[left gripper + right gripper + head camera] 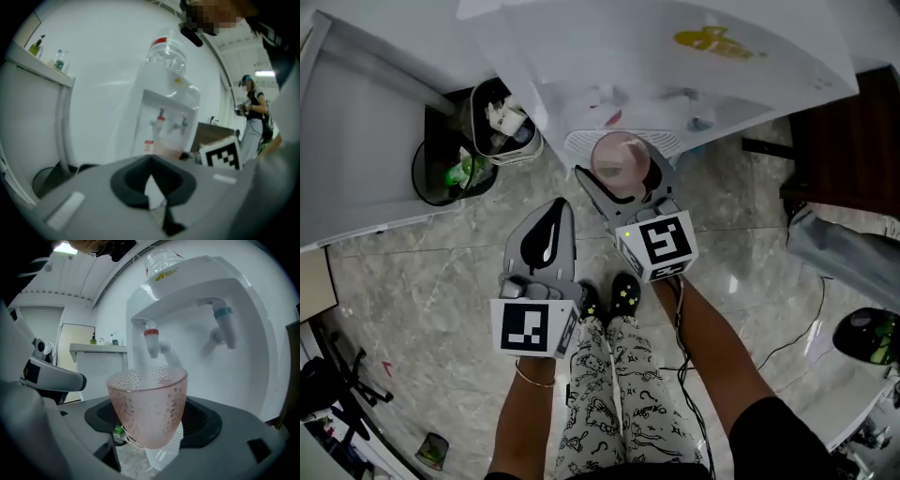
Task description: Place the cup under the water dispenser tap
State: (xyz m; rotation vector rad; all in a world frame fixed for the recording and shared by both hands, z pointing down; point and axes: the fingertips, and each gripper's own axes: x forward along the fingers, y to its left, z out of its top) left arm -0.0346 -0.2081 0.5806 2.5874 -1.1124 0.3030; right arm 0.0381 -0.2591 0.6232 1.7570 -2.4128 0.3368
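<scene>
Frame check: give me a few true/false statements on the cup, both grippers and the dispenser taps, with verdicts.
1. The right gripper holds the pink cup between its jaws. True.
2. The left gripper grips the cup too. False: its jaws are together with nothing between them.
3. The cup is upright, open end up. True.
4. The water dispenser has a single tap. False: it has two, a red tap and a blue tap.
</scene>
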